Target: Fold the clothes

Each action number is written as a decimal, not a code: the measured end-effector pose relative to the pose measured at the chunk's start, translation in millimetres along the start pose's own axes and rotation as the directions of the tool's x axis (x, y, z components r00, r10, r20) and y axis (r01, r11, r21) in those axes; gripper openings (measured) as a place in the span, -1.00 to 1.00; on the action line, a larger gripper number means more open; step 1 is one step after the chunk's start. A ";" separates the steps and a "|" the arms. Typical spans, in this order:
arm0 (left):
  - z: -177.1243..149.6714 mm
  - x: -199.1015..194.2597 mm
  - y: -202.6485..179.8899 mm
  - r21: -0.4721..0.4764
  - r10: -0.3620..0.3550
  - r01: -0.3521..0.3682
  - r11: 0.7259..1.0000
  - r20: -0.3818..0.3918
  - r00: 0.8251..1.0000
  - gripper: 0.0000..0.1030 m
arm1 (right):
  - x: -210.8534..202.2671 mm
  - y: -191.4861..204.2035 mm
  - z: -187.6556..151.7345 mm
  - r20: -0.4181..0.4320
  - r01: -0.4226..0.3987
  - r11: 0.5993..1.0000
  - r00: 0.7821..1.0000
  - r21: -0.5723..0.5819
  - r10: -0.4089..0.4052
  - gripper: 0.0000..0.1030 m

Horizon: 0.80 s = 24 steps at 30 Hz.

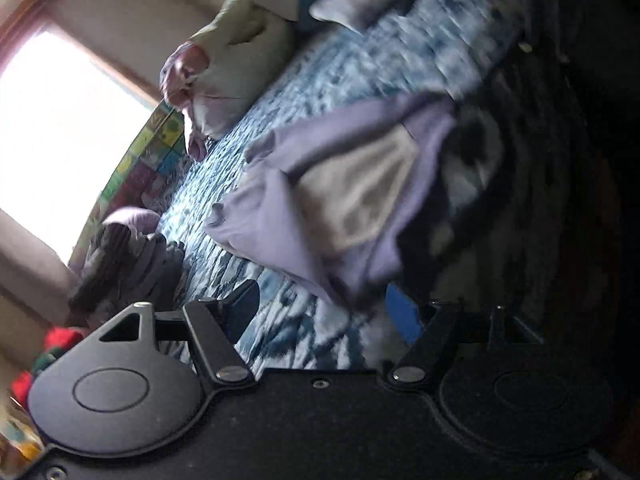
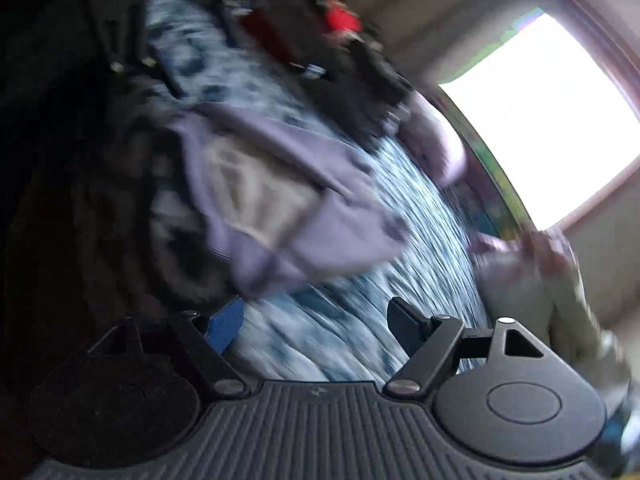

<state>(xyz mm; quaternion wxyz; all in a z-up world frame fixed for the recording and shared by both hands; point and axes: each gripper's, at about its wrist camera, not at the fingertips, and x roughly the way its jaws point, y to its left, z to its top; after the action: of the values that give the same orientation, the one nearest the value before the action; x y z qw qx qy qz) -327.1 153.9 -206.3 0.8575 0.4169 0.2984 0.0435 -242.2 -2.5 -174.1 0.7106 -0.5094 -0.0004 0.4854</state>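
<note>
A lavender garment with a beige panel (image 1: 340, 200) lies crumpled on the blue-and-white patterned bedspread (image 1: 340, 68). It also shows in the right wrist view (image 2: 280, 200), blurred by motion. My left gripper (image 1: 324, 308) is open and empty, its fingers (image 1: 244, 300) spread just short of the garment's near edge. My right gripper (image 2: 316, 320) is open and empty, its blue-tipped finger (image 2: 226, 322) close to the garment's lower edge. Both views are tilted.
A pile of dark and purple clothes (image 1: 128, 256) lies near the window side. White and pink pillows (image 1: 232, 60) sit at the head of the bed. A bright window (image 1: 60, 128) lies beyond the bed. The other gripper's black body and red items (image 2: 340, 20) show in the right wrist view.
</note>
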 end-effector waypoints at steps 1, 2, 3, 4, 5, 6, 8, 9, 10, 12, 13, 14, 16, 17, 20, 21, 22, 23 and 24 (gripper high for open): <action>-2.0 1.8 -7.1 0.039 0.020 -0.020 0.999 0.003 1.000 0.39 | 4.5 9.2 4.2 0.000 0.012 0.999 1.000 -0.038 -0.012 0.51; -3.6 3.9 -12.8 0.068 0.033 -0.033 0.997 0.003 0.999 0.39 | 8.6 15.4 5.9 -0.003 0.023 0.998 1.000 -0.053 -0.023 0.51; -5.2 5.9 -18.5 0.098 0.046 -0.046 0.994 0.003 0.999 0.39 | 12.7 21.3 7.2 -0.006 0.034 0.997 0.999 -0.065 -0.034 0.51; -6.6 7.8 -23.3 0.125 0.058 -0.058 0.990 0.006 0.998 0.39 | 16.8 27.1 8.5 -0.009 0.044 0.996 0.999 -0.076 -0.045 0.50; -7.7 9.1 -26.1 0.144 0.069 -0.070 0.987 0.012 0.998 0.39 | 20.2 28.4 9.6 -0.014 0.047 0.997 0.999 -0.061 -0.048 0.45; -8.7 10.3 -29.0 0.163 0.080 -0.082 0.983 0.018 0.997 0.39 | 21.4 29.0 10.4 -0.011 0.050 0.998 0.999 -0.044 -0.051 0.41; -10.4 13.1 -33.8 0.194 0.100 -0.104 0.975 0.030 0.995 0.39 | 23.1 27.7 10.7 0.001 0.070 0.997 0.998 -0.024 -0.070 0.41; -9.8 15.0 -34.0 0.193 0.103 -0.108 0.975 0.032 0.994 0.39 | 24.8 28.0 11.2 0.000 0.072 0.997 0.997 -0.028 -0.073 0.41; -9.1 16.9 -33.9 0.192 0.106 -0.111 0.975 0.035 0.994 0.39 | 27.0 29.8 10.0 -0.003 0.075 0.996 0.997 -0.038 -0.075 0.41; -7.2 21.0 -33.6 0.191 0.111 -0.118 0.974 0.046 0.993 0.41 | 32.1 31.9 8.5 -0.005 0.095 0.993 0.995 -0.064 -0.095 0.41; -6.3 22.5 -34.3 0.197 0.118 -0.126 0.972 0.054 0.992 0.42 | 34.6 32.7 8.2 -0.005 0.103 0.992 0.995 -0.075 -0.104 0.41; -5.5 22.8 -35.5 0.206 0.127 -0.137 0.969 0.062 0.990 0.42 | 37.0 33.5 7.8 -0.005 0.112 0.990 0.994 -0.086 -0.113 0.40; -4.3 23.4 -37.8 0.222 0.147 -0.161 0.962 0.076 0.986 0.43 | 42.0 35.2 7.2 -0.004 0.130 0.986 0.991 -0.107 -0.131 0.38; -4.8 23.9 -37.9 0.228 0.165 -0.179 0.957 0.079 0.983 0.43 | 44.1 38.3 6.0 0.002 0.139 0.981 0.990 -0.138 -0.140 0.37; -7.6 24.6 -36.5 0.227 0.204 -0.217 0.949 0.081 0.976 0.43 | 46.9 46.3 2.0 0.016 0.161 0.964 0.987 -0.211 -0.162 0.35; -8.4 25.2 -35.6 0.218 0.209 -0.222 0.950 0.080 0.975 0.43 | 45.9 47.1 0.8 0.015 0.160 0.962 0.987 -0.222 -0.160 0.35; -7.4 27.4 -35.3 0.211 0.213 -0.226 0.951 0.083 0.973 0.43 | 45.0 47.8 -0.4 0.014 0.158 0.959 0.987 -0.234 -0.159 0.34; -6.4 29.6 -35.1 0.203 0.217 -0.231 0.952 0.086 0.972 0.43 | 44.8 48.2 -1.1 0.016 0.158 0.957 0.987 -0.242 -0.159 0.34; -5.1 32.2 -35.0 0.199 0.223 -0.237 0.951 0.090 0.971 0.43 | 46.0 48.2 -0.9 0.019 0.158 0.956 0.987 -0.249 -0.158 0.34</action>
<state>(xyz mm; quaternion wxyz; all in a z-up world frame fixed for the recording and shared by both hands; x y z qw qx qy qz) -309.7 145.1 -249.9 0.8076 0.5375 0.2220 0.0979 -250.7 29.1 -232.2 0.6772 -0.5933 -0.1019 0.4230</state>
